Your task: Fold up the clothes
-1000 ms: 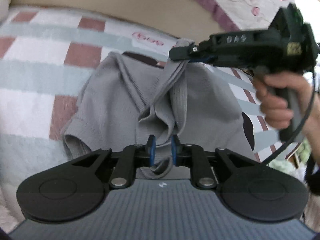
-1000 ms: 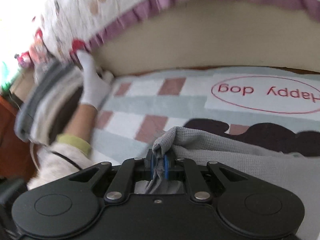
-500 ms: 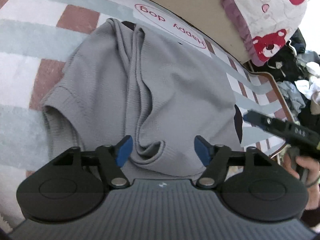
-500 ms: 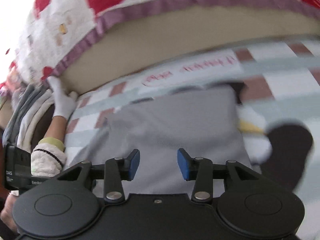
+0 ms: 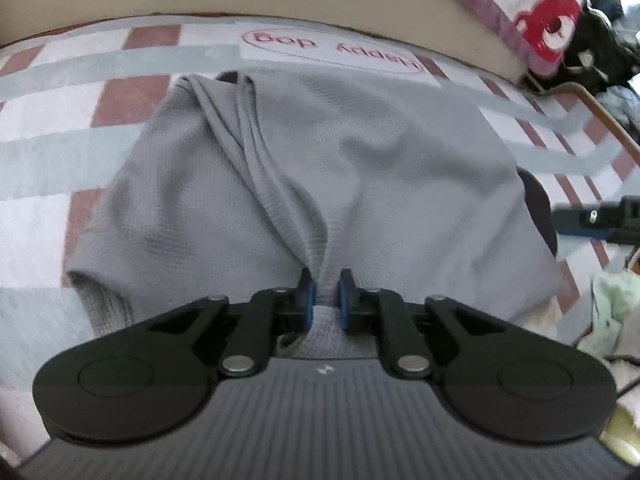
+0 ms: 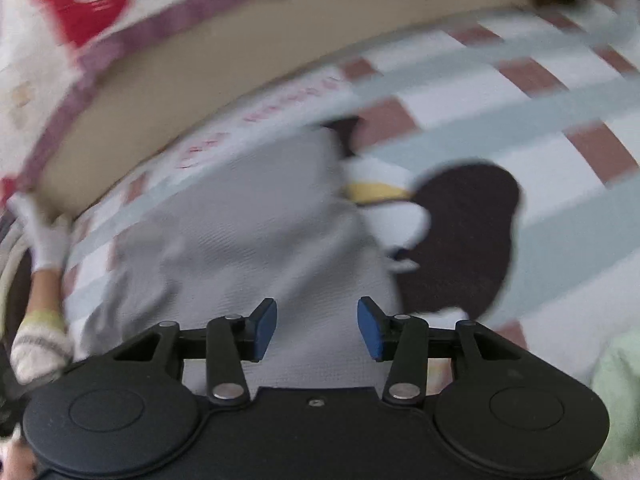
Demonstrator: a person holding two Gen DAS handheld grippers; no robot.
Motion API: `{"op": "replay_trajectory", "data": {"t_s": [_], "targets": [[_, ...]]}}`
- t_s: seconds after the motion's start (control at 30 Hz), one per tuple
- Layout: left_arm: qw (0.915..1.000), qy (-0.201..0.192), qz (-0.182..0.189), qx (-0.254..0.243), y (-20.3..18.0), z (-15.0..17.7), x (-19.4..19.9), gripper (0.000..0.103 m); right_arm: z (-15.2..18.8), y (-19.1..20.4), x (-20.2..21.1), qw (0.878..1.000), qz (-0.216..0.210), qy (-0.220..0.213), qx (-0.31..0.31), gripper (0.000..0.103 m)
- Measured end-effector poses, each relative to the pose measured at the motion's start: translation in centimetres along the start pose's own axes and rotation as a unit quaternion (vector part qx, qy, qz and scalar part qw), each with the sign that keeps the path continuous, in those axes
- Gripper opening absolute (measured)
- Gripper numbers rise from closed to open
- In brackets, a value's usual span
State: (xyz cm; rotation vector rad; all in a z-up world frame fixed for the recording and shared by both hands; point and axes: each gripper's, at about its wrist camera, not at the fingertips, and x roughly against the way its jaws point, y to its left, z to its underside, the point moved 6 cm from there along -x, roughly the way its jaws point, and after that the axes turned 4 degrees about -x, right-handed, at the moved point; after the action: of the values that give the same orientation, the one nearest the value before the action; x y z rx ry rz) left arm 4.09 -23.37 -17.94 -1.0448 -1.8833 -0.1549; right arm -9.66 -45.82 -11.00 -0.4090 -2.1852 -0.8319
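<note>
My left claw (image 5: 325, 294) is closing on a bunched ridge of the grey knit top (image 5: 400, 168) at lower centre; my right claw (image 6: 317, 328) is opening, empty. Folding has barely begun.

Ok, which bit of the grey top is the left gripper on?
Start at the checked blanket with the red oval print; the grey knit top lies on it. The left gripper is closing its jaws on the bunched ridge of folds running down its middle.
</note>
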Motion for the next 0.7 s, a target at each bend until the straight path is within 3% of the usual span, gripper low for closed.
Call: {"op": "replay_trajectory", "data": {"t_s": [0.1,0.2,0.27,0.37,0.47,0.5,0.53,0.57,0.6,0.63,0.7], "targets": [[0.9985,-0.013,0.039,0.036,0.5,-0.6,1.1,0.011,1.5,5.1,0.0,0.99,-0.055,-0.011,0.132,0.051],[0.9941,-0.021,0.079,0.072,1.1,-1.3,1.8,0.011,4.3,10.2,-0.8,0.958,-0.089,0.002,0.272,0.052],[0.9906,-0.023,0.098,0.092,1.5,-1.6,2.1,0.011,6.6,13.3,-1.8,0.923,-0.086,0.007,0.376,0.062],[0.9872,-0.019,0.111,0.112,1.9,-1.6,2.0,0.011,9.5,16.7,-3.6,0.867,-0.054,-0.002,0.496,0.068],[0.9855,-0.011,0.114,0.125,2.2,-1.5,2.0,0.011,11.3,18.4,-6.2,0.814,-0.003,-0.02,0.581,0.068],[0.9856,-0.007,0.112,0.126,2.3,-1.5,2.0,0.012,11.3,18.5,-6.7,0.812,0.005,-0.021,0.583,0.066],[0.9861,-0.004,0.103,0.13,2.7,-1.5,2.1,0.013,11.2,18.4,-7.0,0.815,0.009,-0.02,0.579,0.058],[0.9866,-0.001,0.093,0.134,3.1,-1.4,2.2,0.014,11.1,18.4,-7.4,0.818,0.014,-0.02,0.575,0.04],[0.9857,-0.003,0.088,0.143,3.7,-1.4,2.3,0.017,11.0,18.4,-7.7,0.821,0.018,-0.019,0.571,0.031],[0.9845,-0.006,0.085,0.154,4.4,-1.4,2.4,0.027,10.6,18.1,-7.5,0.836,0.006,-0.01,0.549,0.018],[0.9816,-0.011,0.077,0.174,5.6,-1.4,2.5,0.049,10.0,17.5,-7.0,0.864,-0.022,0.005,0.502,0.013]]}}
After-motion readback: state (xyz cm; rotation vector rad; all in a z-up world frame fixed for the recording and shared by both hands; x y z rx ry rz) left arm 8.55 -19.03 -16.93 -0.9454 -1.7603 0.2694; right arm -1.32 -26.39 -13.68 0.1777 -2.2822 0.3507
